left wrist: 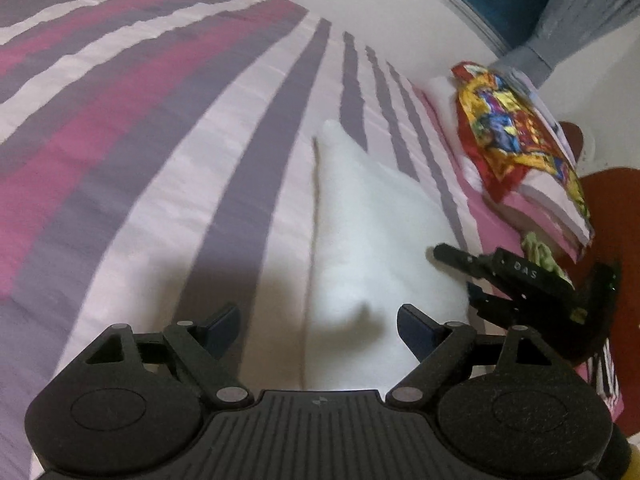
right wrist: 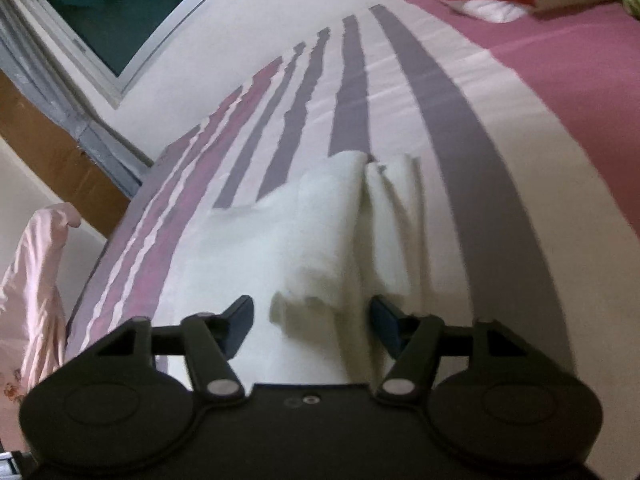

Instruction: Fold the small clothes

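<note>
A bed spread with a striped sheet [left wrist: 168, 128] in pink, purple and pale bands, set against a white wall [right wrist: 224, 28], with a window [right wrist: 112, 8] high to the left of the right claw's view and a pale pink cloth [right wrist: 36, 280] hanging off the bed's edge lower left. Straight ahead of the left claw [left wrist: 319, 324], a white garment [left wrist: 360, 232] lying on the sheet, narrowing to a point farther out, its near end reaching in between the spread jaws, with a small raised bump of cloth in the gap; contact with either pad not clear. To the right of that claw, the right claw [left wrist: 472, 276] lying low over the garment's right edge. Beyond it, farther right, a stack of folded clothes [left wrist: 552, 200] topped by a bright red, yellow and blue patterned piece [left wrist: 504, 128], with a scrap of green fabric [left wrist: 540, 252] just behind the right claw. From the right wrist, the same white garment [right wrist: 320, 232] bunched into long folds running away from the claw [right wrist: 312, 316], a crumpled end sitting between the wide-spread jaws; nothing pinched as far as visible. Nothing between either claw and the garment. Motion blur softening the edges throughout.
</note>
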Available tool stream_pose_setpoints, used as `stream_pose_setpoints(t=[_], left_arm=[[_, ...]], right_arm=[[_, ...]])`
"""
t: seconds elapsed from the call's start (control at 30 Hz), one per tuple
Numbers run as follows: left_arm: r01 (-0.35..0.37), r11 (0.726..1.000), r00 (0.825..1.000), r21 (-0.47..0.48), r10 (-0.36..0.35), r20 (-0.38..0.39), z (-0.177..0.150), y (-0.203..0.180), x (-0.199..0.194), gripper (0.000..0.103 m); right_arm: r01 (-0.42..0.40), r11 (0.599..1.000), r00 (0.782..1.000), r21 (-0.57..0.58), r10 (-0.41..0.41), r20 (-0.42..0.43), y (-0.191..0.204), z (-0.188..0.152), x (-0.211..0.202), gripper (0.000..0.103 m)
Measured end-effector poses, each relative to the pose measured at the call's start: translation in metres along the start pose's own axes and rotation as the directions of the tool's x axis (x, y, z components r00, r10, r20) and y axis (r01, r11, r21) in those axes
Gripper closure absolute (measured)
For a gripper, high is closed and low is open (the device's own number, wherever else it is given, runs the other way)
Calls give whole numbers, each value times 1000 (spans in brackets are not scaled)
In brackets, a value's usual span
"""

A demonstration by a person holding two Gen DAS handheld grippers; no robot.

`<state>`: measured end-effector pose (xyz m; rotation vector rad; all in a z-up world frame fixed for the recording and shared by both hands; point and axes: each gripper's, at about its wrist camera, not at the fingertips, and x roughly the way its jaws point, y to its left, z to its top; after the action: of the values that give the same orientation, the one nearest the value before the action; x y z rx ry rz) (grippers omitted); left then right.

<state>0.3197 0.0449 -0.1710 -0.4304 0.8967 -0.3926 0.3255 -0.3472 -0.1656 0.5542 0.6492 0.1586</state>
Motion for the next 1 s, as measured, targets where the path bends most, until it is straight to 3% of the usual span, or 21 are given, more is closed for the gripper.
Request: stream_pose_setpoints(t=[0.1,0.2,0.33,0.4,0.53,0.6,0.77,0.83,1.0], left_arm=[[5,1000,1000,-18,-5,-2,2,5,5,18],[3,1000,1000,-24,-3,2,3,1,12,18],[0,999,1000,-35,0,-1,7,-1,19,18],[4,999,1000,-36,-3,3,7,-1,18,18],[-4,1000,1000,-22,4,12,9,-3,18,18],[-4,1000,1000,-16,4,17,10,-3,19,18],[3,1000,1000,-15,-3,10,11,-4,22,18],[11,1000,1000,-11,-10,13,10,-6,22,18],[15,1000,1000,10,-15,-5,9,-14,26,18]], right_arm=[[-40,999,998,-14,39,-48,4,1,6,65],[-78,996,995,-42,76,-59,7,1,2,74],[-103,994,993,-40,101,-65,7,7,10,73],[-108,994,993,-29,107,-52,4,11,17,67],[-140,990,989,35,141,-53,-6,18,32,71],[-124,992,992,36,125,-23,-4,18,27,81],[-7,992,989,-125,26,145,28,2,-14,84],[21,992,982,-125,3,188,30,-7,-28,84],[120,991,987,-51,-114,114,-4,-18,-14,84]])
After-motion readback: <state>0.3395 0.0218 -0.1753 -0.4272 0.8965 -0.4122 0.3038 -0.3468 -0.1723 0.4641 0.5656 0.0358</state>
